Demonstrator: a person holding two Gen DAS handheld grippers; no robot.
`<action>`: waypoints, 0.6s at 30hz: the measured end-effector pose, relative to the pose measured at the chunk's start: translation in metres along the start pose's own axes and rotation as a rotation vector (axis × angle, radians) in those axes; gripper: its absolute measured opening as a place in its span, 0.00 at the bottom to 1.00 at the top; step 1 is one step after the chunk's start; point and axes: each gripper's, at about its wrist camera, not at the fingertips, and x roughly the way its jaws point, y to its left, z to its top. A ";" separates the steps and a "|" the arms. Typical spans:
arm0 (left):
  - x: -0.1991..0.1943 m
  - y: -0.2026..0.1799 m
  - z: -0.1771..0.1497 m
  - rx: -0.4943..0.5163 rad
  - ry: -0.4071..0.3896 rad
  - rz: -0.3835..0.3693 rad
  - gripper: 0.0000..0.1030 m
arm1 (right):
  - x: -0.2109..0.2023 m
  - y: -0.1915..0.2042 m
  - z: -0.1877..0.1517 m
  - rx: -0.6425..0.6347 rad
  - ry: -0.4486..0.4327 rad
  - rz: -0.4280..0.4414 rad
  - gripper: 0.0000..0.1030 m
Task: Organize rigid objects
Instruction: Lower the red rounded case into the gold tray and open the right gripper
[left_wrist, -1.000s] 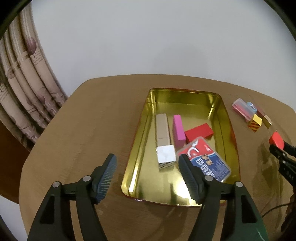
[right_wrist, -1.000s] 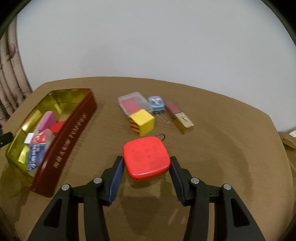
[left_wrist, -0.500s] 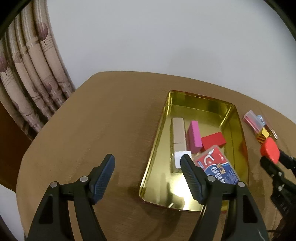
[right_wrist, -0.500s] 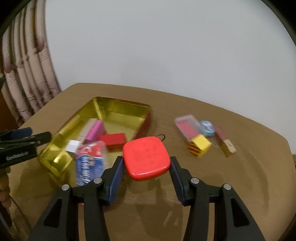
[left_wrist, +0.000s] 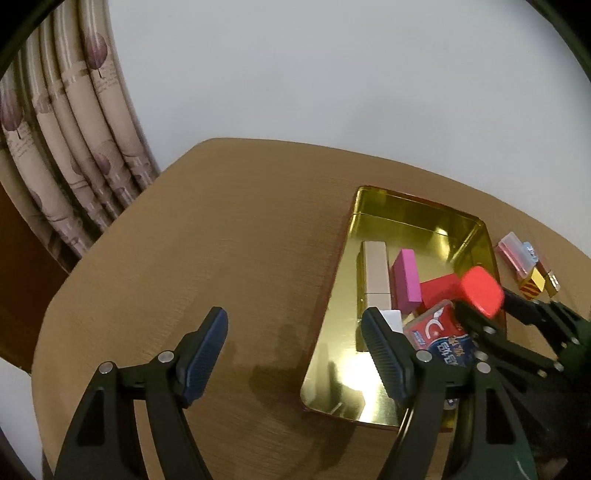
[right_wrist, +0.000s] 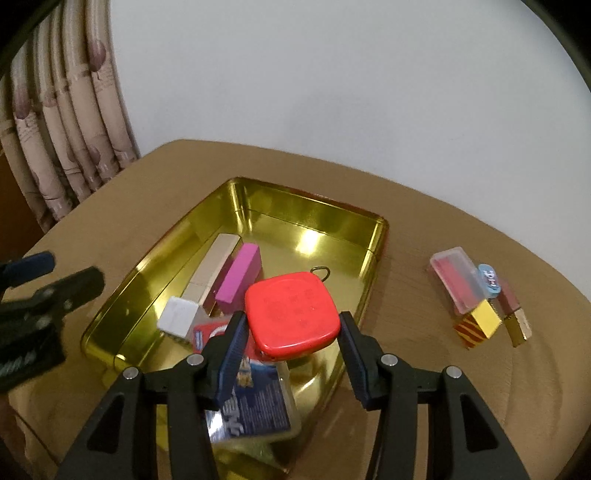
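My right gripper (right_wrist: 291, 328) is shut on a flat red square case (right_wrist: 291, 315) with a small wire ring, held above the gold tin tray (right_wrist: 314, 212). The tray holds a beige bar (right_wrist: 212, 267), a pink block (right_wrist: 240, 277), a red block, a white cube (right_wrist: 179, 317) and a blue-and-red card box (right_wrist: 255, 402). My left gripper (left_wrist: 295, 350) is open and empty over the table, left of the tray (left_wrist: 413, 212); the red case (left_wrist: 480, 291) shows there too.
On the brown table (right_wrist: 443, 229), right of the tray, lie a clear box with red contents (right_wrist: 456, 277), a small blue round item (right_wrist: 489, 278), a yellow striped cube (right_wrist: 478, 323) and a gold-tipped stick (right_wrist: 517, 319). Curtains (left_wrist: 66, 155) hang at the left.
My right gripper has carried the red case leftward from the bare table to above the tray. My left gripper has drawn back to the left, away from the tray.
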 end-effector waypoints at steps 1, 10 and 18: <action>0.000 0.000 0.000 0.002 0.000 0.001 0.70 | 0.004 0.001 0.001 -0.003 0.009 -0.004 0.49; 0.002 0.000 0.000 0.007 0.003 -0.005 0.70 | 0.023 0.000 0.010 -0.017 0.045 -0.022 0.49; 0.004 0.001 0.000 0.008 0.011 -0.003 0.70 | 0.025 -0.004 0.010 0.007 0.053 0.009 0.48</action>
